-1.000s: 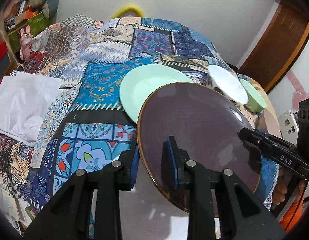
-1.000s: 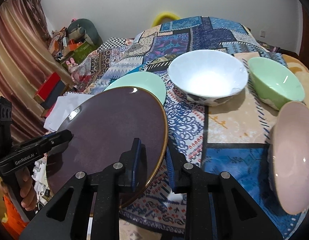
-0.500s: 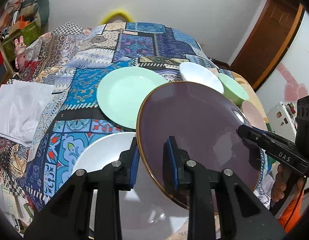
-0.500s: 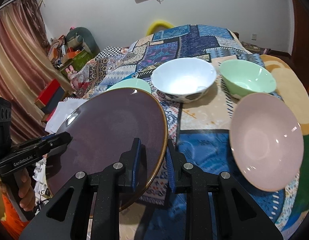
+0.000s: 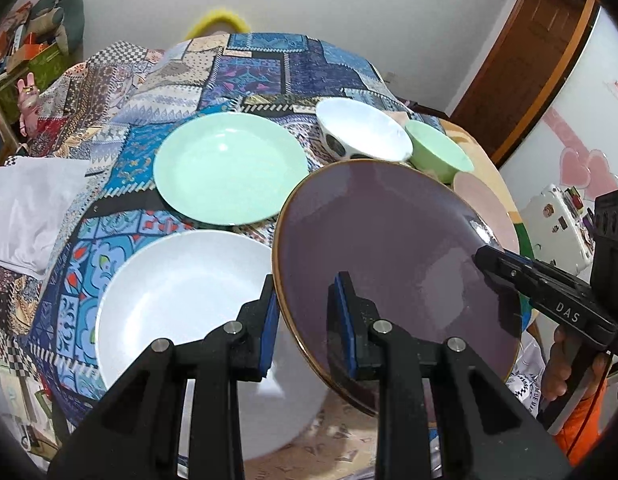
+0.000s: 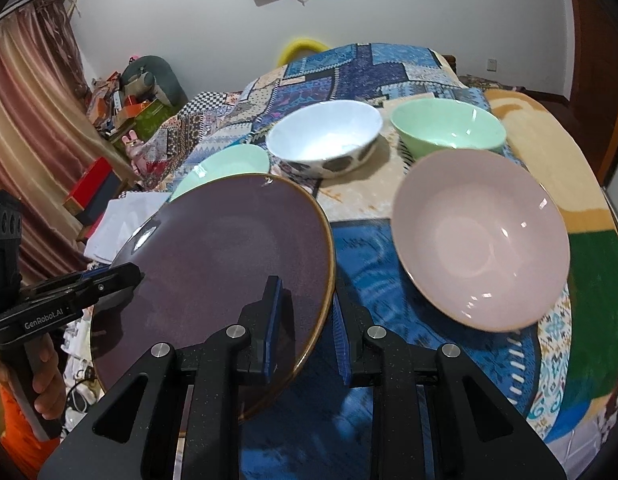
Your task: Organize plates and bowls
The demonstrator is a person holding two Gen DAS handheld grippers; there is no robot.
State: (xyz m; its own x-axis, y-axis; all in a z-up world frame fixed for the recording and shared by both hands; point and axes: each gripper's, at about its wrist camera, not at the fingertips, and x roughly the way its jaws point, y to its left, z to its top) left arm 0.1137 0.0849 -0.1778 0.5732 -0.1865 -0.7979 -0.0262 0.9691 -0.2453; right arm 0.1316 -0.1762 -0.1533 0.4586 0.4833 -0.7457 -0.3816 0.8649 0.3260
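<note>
A dark purple plate (image 5: pixel 393 264) with a gold rim is held in the air between both grippers. My left gripper (image 5: pixel 307 320) is shut on its near left rim. My right gripper (image 6: pixel 305 328) is shut on the opposite rim; the plate also shows in the right wrist view (image 6: pixel 229 264). Below lie a white plate (image 5: pixel 181 304) and a mint green plate (image 5: pixel 225 172). A white bowl (image 6: pixel 323 140), a mint green bowl (image 6: pixel 449 130) and a pink bowl (image 6: pixel 481 236) stand on the right.
A patterned patchwork cloth (image 5: pixel 265 68) covers the round table. White cloth (image 5: pixel 25 204) lies at the left edge. A curtain (image 6: pixel 29 132) and cluttered boxes (image 6: pixel 121 108) are on the left, a wooden door (image 5: pixel 529 56) on the right.
Both grippers have lifted the purple plate and pulled back toward me. The white plate under it has come into view, and the pink bowl now shows whole.
</note>
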